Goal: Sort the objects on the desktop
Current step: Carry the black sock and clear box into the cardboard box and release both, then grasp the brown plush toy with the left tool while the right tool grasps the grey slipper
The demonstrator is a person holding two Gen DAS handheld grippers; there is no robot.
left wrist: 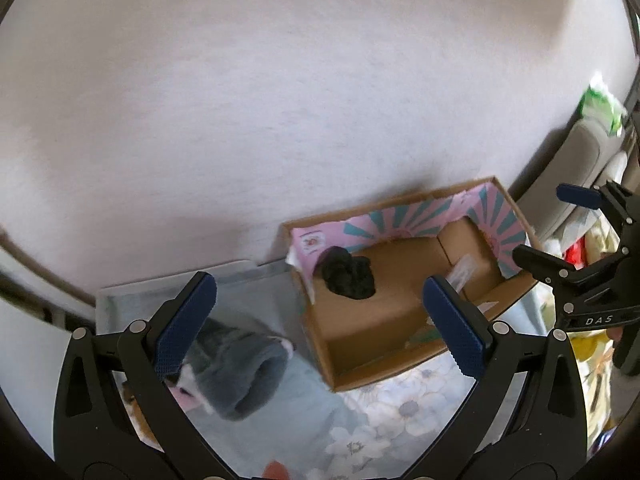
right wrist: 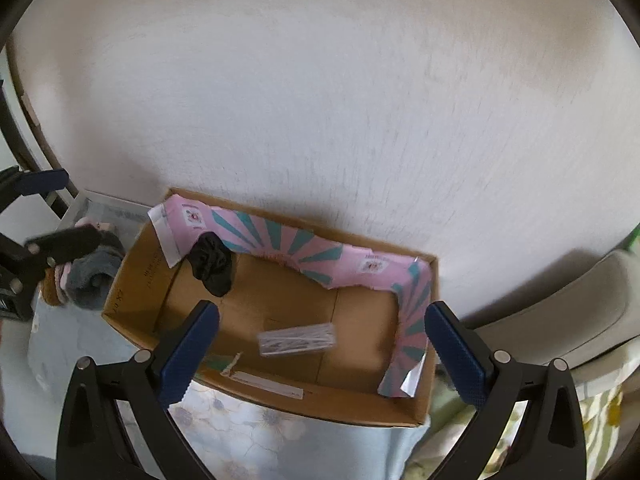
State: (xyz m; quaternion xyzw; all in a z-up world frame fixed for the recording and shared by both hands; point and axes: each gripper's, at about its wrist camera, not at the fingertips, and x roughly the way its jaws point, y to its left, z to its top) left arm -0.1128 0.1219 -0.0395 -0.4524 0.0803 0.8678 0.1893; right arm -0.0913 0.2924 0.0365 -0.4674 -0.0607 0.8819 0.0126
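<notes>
Brown cardboard box (right wrist: 120,304) sits against a pale wall, holding a black scrunchie (right wrist: 211,264) near its back corner and a clear packet (right wrist: 297,339) on its floor. Both the left gripper (left wrist: 320,312) and the right gripper (right wrist: 320,344) hang above it, jaws wide apart and empty. Grey socks (left wrist: 240,368) lie just beside the box.

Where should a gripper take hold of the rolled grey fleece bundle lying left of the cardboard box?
Probably across the middle of the rolled grey fleece bundle, coming from above. It lies on its side on the floral cloth outside the brown cardboard box, with its rounded open end toward the camera, so the soft roll should squash between pads on its long sides.
</notes>
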